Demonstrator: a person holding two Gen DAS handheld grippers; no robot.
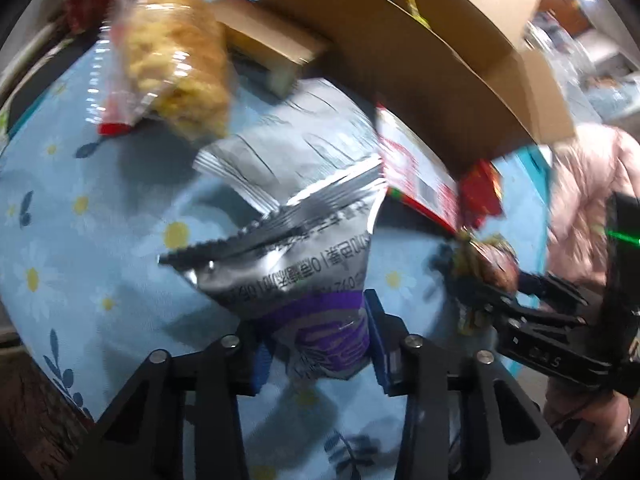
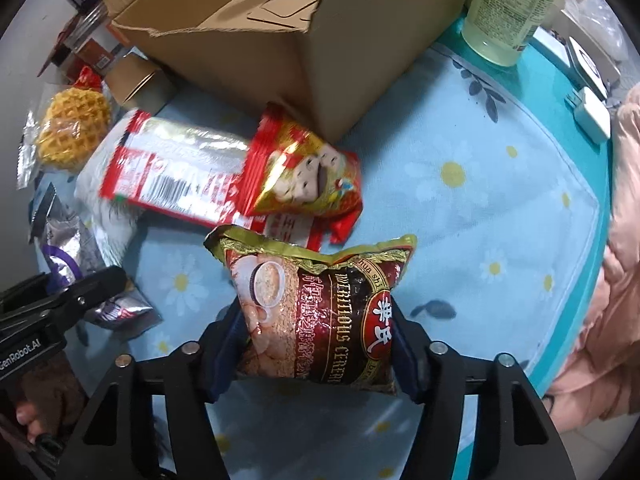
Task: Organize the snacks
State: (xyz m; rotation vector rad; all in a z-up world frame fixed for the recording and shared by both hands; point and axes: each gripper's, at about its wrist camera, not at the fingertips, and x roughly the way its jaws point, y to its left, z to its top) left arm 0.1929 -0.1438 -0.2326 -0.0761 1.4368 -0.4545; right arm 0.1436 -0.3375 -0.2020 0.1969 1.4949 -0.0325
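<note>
My left gripper (image 1: 316, 344) is clamped on the purple-banded lower end of a silver foil snack packet (image 1: 296, 240). The packet's long axis runs straight out along the fingers, its serrated sealed end pointing away toward the big brown cardboard box (image 1: 420, 60). It is lifted above the light blue daisy-print tablecloth (image 1: 80, 216).

My right gripper (image 2: 316, 344) pinches a dark red and gold cereal bag (image 2: 320, 312) by its two side edges. The bag stands with its gold crimped top edge pointing away from me, toward the same box, and its printed face is turned up to the camera.

Just beyond the cereal bag lie a red and gold snack pouch (image 2: 304, 168) and a long red and white wrapped pack (image 2: 168, 168), the pouch overlapping the pack and nearly touching the box corner. A clear-wrapped yellow waffle (image 2: 74, 132) sits at the far left. To the right of the cereal bag the cloth is open out to its teal edge.
</note>
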